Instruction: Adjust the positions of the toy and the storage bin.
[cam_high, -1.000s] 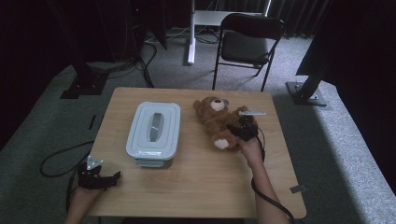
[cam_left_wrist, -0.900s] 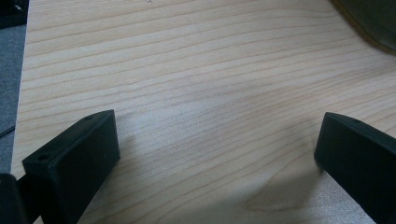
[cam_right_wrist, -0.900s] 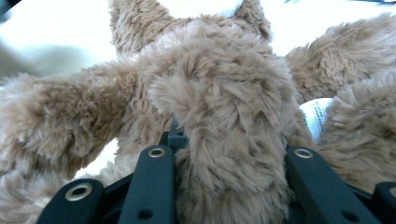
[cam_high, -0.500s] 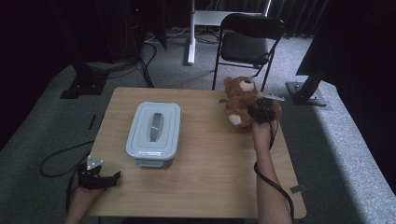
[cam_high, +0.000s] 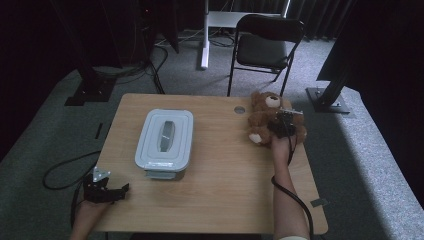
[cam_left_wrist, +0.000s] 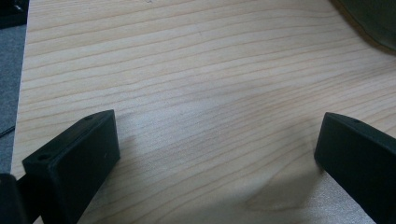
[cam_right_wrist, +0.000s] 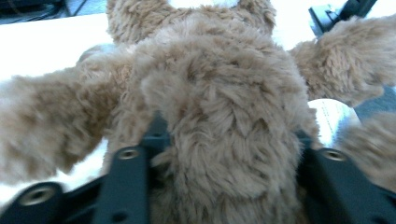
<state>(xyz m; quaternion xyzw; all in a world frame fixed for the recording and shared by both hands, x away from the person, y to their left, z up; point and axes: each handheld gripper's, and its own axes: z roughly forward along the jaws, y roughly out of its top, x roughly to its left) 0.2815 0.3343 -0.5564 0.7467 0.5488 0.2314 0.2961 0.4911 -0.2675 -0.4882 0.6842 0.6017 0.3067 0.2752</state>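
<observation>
Brown plush everywhere in the right gripper view: the teddy bear (cam_right_wrist: 219, 107) has its body wedged between the two black jaws, fur bulging over both. The jaws have just been opening, with the bear between them, and the pads seem to be touching fur on both sides, so I'd call it a loosening grip rather than a clean release. Honestly hard to tell how much squeeze is left in there.

From the high view, the bear (cam_high: 264, 116) sits out at about 2 o'clock on the table (cam_high: 225, 200), close to the far right corner, with the right gripper (cam_high: 284, 126) on its near side. My guess is it's being parked out of the way. One leg looks close to the right edge, so nudging it further toward 3 o'clock could tip it off.

Grey lidded box (cam_high: 164, 138) sits around 10 o'clock from table centre, well apart from the bear, lid on. Lots of bare wood between the two and along the near side, so there's plenty of room to pull the right hand back toward 6 o'clock.

Left gripper (cam_high: 102, 187) rests at the near left corner, roughly 8 o'clock, jaws spread wide over bare wood, holding nothing. Looks like it's just waiting.
</observation>
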